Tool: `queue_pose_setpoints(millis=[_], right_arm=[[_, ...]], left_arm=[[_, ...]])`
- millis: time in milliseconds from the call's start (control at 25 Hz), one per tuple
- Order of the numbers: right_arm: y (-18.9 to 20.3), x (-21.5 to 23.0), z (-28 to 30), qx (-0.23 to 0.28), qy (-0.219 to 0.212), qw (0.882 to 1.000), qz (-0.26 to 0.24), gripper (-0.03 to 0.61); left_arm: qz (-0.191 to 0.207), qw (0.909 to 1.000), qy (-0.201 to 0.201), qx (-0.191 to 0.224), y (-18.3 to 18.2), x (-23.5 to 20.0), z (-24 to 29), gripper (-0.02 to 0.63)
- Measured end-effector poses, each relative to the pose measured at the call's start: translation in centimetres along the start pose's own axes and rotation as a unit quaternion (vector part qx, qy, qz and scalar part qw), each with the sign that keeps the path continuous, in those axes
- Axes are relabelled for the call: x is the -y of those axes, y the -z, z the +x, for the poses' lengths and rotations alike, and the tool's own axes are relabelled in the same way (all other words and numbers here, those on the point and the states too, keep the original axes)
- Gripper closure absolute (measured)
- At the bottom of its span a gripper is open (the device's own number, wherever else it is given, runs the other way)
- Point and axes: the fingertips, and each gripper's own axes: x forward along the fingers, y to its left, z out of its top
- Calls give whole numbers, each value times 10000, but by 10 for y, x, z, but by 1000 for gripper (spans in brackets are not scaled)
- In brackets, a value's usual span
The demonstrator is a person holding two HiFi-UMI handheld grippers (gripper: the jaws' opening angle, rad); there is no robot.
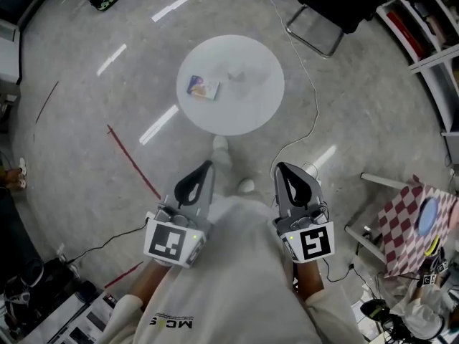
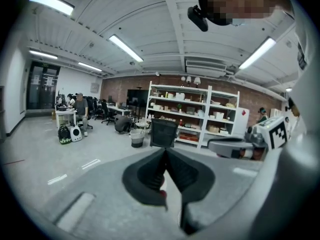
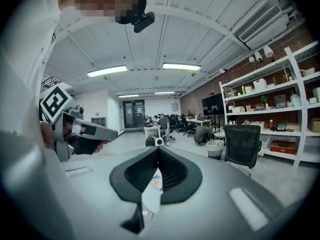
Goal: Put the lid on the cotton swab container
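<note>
The round surface is white, on a speckled grey floor crossed by a thin red line. A packet at its 9 o'clock is blue, orange and white. At the head view's 4 o'clock, a cloth is checked red and white. The left claw and right claw are grey with black pads.

Round white table, coloured packet on it, left gripper and right gripper low, well short of it

Office lab, shelves, desks, chairs
</note>
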Motion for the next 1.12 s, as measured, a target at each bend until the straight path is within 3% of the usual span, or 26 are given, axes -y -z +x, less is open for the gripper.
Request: queue_pose_setpoints(millis=[200, 480, 760, 1120], right_arm=[[-26, 27, 64, -1, 157, 9998, -132, 591], [-57, 45, 167, -38, 286, 9994, -165, 592], [-46, 45, 260, -368, 349, 9984, -233, 591], [-20, 78, 306, -689, 363, 9970, -34, 591]], left_arm=[[159, 9998, 147, 45, -32, -53, 46, 617], [-2, 9996, 284, 84, -69, -138, 88, 617], [-357, 9980, 516, -37, -67, -218, 133, 617], [-673, 9949, 627, -404, -43, -240, 184, 617]])
